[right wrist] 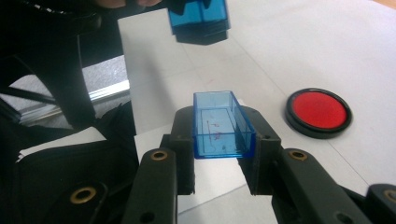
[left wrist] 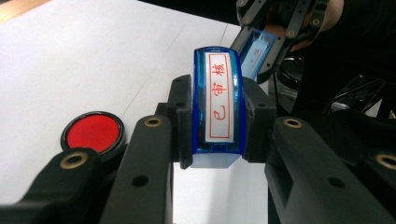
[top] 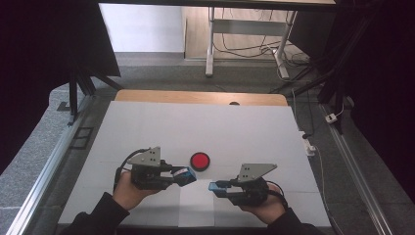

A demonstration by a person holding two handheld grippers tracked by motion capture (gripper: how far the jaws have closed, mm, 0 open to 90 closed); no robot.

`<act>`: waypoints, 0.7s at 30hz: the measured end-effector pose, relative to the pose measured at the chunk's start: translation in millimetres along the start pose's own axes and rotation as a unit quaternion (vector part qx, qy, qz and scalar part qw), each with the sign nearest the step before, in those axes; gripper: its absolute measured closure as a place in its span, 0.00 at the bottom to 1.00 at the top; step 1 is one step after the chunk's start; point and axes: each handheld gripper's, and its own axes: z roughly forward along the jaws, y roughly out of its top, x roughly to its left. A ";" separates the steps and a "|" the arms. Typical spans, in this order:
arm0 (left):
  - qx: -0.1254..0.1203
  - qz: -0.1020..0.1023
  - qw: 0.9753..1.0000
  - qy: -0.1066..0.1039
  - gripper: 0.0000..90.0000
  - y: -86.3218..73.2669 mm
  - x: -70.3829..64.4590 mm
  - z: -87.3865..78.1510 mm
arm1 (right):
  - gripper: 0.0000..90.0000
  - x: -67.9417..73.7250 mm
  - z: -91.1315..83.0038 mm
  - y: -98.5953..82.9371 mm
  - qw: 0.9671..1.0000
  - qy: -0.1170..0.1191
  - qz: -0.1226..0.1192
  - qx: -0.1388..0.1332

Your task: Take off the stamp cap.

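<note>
Stamp body [left wrist: 217, 107] clamped in left claw [left wrist: 217, 121], blue cap [right wrist: 219, 123] gripped in right claw [right wrist: 219, 140]; apart above table [top: 244, 127], red ink pad [top: 199, 160] just beyond, open room around.

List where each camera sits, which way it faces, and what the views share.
High view: above the table's near side, looking forward and down; both hands, left gripper, right gripper.
Left gripper view: along its jaws clamping the blue stamp.
Right gripper view: along its jaws clamping the clear blue cap.
Shared: the red ink pad.
</note>
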 end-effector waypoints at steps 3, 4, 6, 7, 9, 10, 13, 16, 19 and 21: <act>0.004 0.002 1.000 0.005 0.77 -0.8 -0.7 1.6 | 0.76 -0.6 -6.0 -1.4 1.000 -0.015 0.010 -0.001; 0.005 0.001 1.000 0.003 0.77 -1.0 -0.6 1.8 | 0.76 -1.1 -8.2 -2.2 1.000 -0.017 0.015 -0.004; 0.005 0.001 1.000 0.004 0.77 -1.5 -0.6 2.2 | 0.76 -2.1 -12.7 -3.6 0.999 -0.025 0.022 -0.009; 0.006 0.000 1.000 0.004 0.77 -1.7 -0.5 2.4 | 0.76 -2.2 -15.1 -4.3 0.999 -0.031 0.025 -0.011; 0.008 -0.001 1.000 0.005 0.77 -2.2 -0.6 2.9 | 0.76 -2.6 -19.9 -5.9 0.999 -0.040 0.029 -0.015; 0.009 0.000 1.000 0.006 0.77 -2.5 -0.7 3.2 | 0.76 -2.7 -22.5 -6.6 0.998 -0.048 0.028 -0.015; 0.011 -0.001 1.000 0.006 0.77 -3.0 -0.7 4.2 | 0.76 -2.6 -30.3 -9.7 0.997 -0.066 0.029 -0.019; 0.014 -0.001 1.000 0.009 0.77 -3.3 -1.3 5.4 | 0.76 -2.6 -39.5 -14.6 0.995 -0.089 0.033 -0.022; 0.015 -0.001 1.000 0.011 0.77 -3.5 -1.5 6.3 | 0.76 -3.7 -47.5 -19.7 0.993 -0.106 0.039 -0.029; 0.015 -0.002 1.000 0.011 0.77 -3.6 -1.3 6.5 | 0.76 -3.8 -52.3 -22.7 0.991 -0.123 0.040 -0.024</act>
